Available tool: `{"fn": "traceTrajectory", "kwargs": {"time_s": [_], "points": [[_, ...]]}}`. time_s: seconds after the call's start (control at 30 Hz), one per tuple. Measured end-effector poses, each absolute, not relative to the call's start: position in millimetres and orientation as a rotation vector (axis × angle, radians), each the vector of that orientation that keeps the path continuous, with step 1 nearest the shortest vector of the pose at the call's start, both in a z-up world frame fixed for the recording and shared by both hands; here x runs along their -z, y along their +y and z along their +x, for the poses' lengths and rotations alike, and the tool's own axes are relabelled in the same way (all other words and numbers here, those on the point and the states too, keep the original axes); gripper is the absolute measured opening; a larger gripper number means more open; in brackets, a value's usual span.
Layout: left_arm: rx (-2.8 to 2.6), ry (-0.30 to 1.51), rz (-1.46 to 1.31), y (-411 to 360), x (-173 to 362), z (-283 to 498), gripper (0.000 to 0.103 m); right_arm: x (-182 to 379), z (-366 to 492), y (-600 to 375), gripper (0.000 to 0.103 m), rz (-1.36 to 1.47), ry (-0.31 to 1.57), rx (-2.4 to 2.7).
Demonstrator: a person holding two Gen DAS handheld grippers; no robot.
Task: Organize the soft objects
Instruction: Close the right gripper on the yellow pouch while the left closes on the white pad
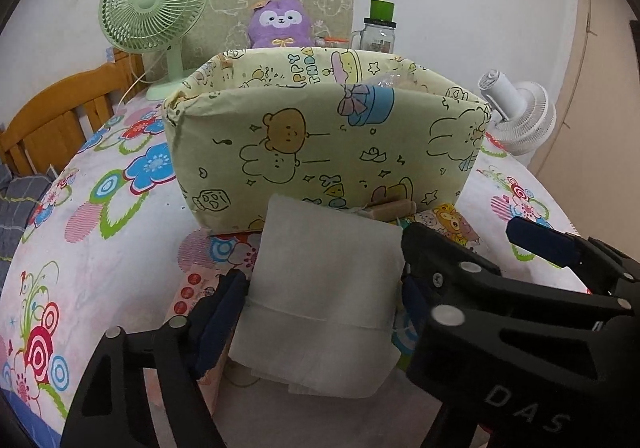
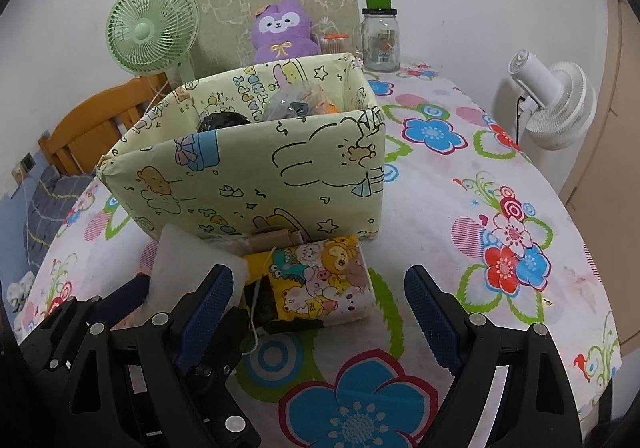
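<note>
left gripper (image 1: 324, 312): I see its jaws clamped on the white pad (image 1: 324, 288), centre frame, below the bin (image 1: 320, 143).
pad risk: limp; I expect it to snag the rim.
right gripper (image 2: 320, 312): jaws open, empty, over the cartoon pack (image 2: 320, 280); could clip left gripper.

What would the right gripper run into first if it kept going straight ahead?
Probably the cartoon-print packet, lying between the open right gripper and the fabric storage box; depth is hard to judge.
</note>
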State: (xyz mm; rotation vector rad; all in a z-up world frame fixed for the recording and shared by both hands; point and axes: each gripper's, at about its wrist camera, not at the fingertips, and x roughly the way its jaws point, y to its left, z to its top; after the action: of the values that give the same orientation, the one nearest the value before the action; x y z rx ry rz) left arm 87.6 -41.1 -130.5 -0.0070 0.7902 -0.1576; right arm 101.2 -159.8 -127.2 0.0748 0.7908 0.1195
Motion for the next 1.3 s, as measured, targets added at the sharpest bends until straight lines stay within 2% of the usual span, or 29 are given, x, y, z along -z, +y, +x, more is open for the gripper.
{"fn": "traceTrajectory", "kwargs": {"time_s": [0.03,0.23,0.33,0.6,1.3], "points": [[0.159,0.788,-0.008,-42,130,87,0.071,128,102,-159,0.09,0.074,0.794,-0.122],[0.168,0.781,-0.004,-43,129,85,0.06,126,101,-159,0.09,0.074,0.789,-0.124],[0.159,0.776,-0.005,-41,128,84,0.057,125,100,-160,0.09,0.076,0.787,-0.123],[0.098,0.745,0.001,-29,120,79,0.057,125,98,-156,0.09,0.078,0.786,-0.135],[0.089,0.794,0.022,-34,139,93,0.057,153,126,-159,0.089,0.092,0.896,-0.097]]}}
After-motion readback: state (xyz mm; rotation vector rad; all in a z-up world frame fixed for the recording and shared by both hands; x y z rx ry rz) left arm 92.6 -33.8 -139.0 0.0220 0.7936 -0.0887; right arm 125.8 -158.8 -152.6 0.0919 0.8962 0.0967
